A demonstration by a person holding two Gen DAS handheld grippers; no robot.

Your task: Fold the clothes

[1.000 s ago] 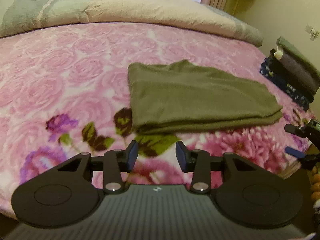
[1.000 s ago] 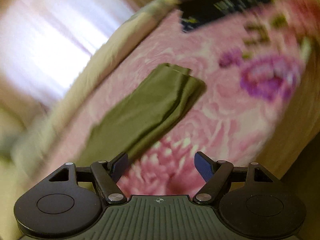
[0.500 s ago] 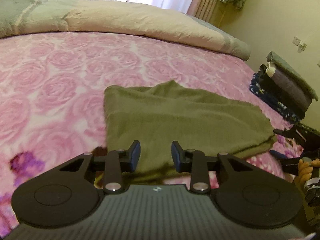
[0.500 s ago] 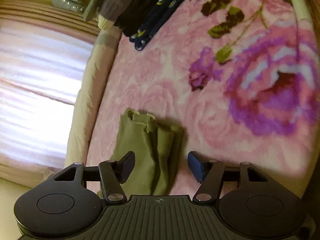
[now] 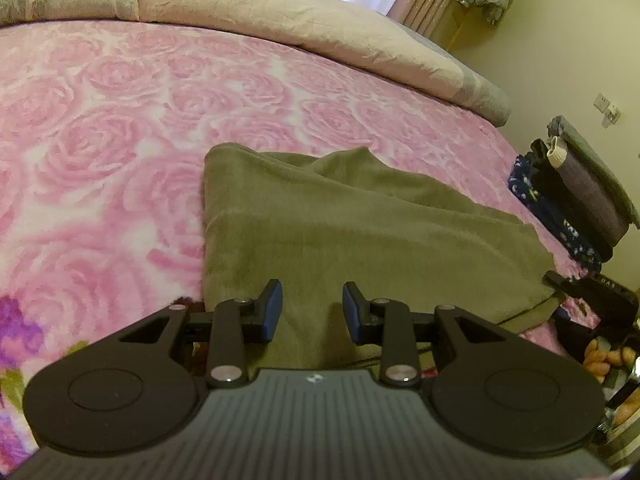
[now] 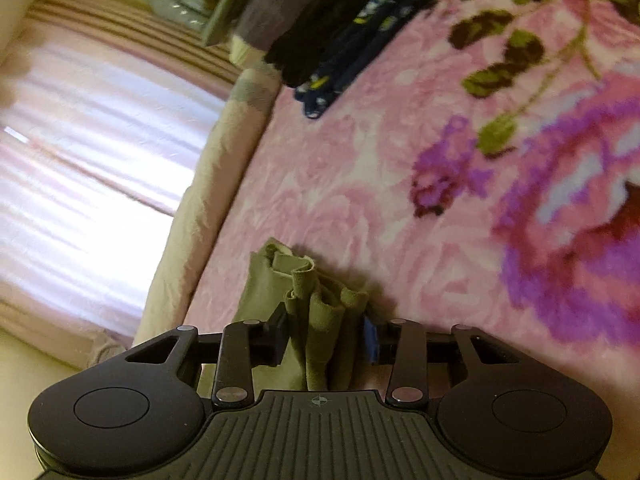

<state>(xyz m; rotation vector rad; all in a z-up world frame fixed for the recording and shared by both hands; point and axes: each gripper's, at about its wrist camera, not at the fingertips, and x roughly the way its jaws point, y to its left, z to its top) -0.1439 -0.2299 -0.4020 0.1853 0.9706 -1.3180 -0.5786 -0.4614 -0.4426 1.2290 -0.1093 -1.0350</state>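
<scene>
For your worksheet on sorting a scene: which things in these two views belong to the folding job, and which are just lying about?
Part of the job:
- olive garment, folded on the bed
- left gripper, open over its near edge
- right gripper, fingers around its bunched end

Lying about:
- pink rose blanket
- beige duvet
- stack of dark folded clothes
- curtains

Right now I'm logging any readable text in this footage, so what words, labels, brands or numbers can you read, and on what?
None can be read for certain.
Pale characters on the right gripper as seen from the left wrist camera: too small and blurred to read.
Small round emblem on the left gripper body: a mark, no letters.
Folded olive garment and the clothes stack: no legible label.
</scene>
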